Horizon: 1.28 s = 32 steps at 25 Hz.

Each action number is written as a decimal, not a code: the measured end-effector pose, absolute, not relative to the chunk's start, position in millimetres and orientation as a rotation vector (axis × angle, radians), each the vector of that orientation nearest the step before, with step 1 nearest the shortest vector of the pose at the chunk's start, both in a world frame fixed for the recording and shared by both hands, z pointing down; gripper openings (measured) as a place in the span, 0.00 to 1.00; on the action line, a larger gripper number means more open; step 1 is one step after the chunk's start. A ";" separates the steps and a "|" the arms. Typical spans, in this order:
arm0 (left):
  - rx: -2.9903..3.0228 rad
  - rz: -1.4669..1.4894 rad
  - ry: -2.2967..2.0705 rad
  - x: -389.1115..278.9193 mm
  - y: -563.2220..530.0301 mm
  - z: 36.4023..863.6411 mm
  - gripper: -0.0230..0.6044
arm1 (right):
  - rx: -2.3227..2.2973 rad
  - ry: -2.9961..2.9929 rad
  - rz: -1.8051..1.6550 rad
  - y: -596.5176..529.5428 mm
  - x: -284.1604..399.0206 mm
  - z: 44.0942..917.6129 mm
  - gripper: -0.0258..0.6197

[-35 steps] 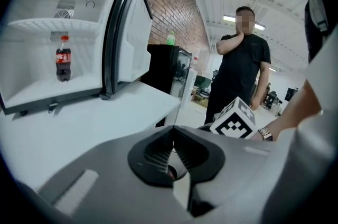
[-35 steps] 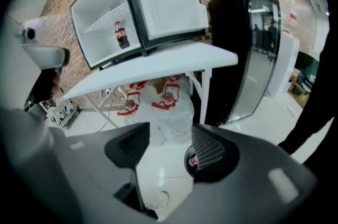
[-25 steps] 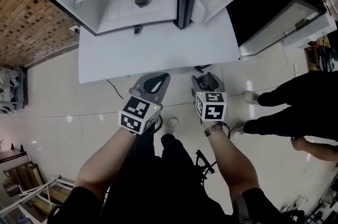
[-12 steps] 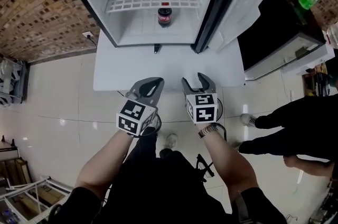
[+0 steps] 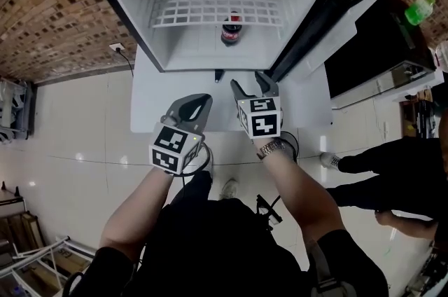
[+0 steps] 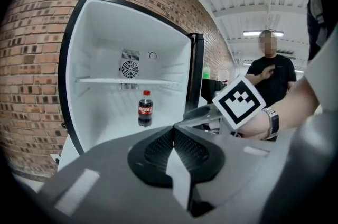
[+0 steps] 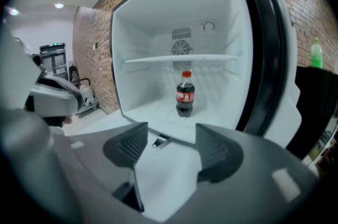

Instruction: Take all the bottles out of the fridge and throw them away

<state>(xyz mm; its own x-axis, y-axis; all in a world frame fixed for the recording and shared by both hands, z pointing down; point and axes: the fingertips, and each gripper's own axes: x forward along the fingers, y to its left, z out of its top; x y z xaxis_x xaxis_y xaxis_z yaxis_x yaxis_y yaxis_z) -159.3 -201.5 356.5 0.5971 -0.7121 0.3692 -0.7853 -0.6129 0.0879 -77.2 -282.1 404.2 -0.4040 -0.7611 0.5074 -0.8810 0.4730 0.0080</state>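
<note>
A small cola bottle (image 5: 232, 31) with a red cap stands upright on the floor of the open white fridge (image 5: 175, 43), below a wire shelf (image 5: 217, 8). The same bottle (image 6: 145, 109) shows in the left gripper view and, as bottle (image 7: 185, 94), in the right gripper view. My left gripper (image 5: 198, 105) is shut and empty in front of the fridge, its pads (image 6: 182, 146) pressed together. My right gripper (image 5: 250, 84) is open just short of the fridge's front edge. Its jaws have just been opening, and nothing is between them (image 7: 171, 143).
The fridge door (image 5: 329, 22) stands open to the right. The fridge rests on a white platform (image 5: 154, 99). A green bottle (image 5: 420, 10) sits on a black counter at far right. A person in black (image 5: 392, 155) stands to my right. Brick wall behind.
Both grippers have moved forward and up toward the fridge, and the fridge now sits closer and more central. The right jaws stand a little wider.
</note>
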 end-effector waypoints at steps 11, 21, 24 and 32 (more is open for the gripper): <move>2.586 0.487 -1.193 -197.5 -253.9 367.8 0.04 | 1.424 -2.219 0.374 -380.2 -109.2 416.8 0.54; 2.585 0.527 -1.154 -217.6 -281.1 378.9 0.04 | 1.479 -2.166 0.407 -450.8 -112.7 435.6 0.57; 2.580 0.539 -1.147 -221.8 -283.0 383.6 0.04 | 1.468 -2.164 0.412 -463.6 -117.0 439.2 0.57; 2.574 0.534 -1.149 -227.1 -285.2 385.6 0.04 | 1.492 -2.144 0.435 -464.2 -119.4 442.1 0.52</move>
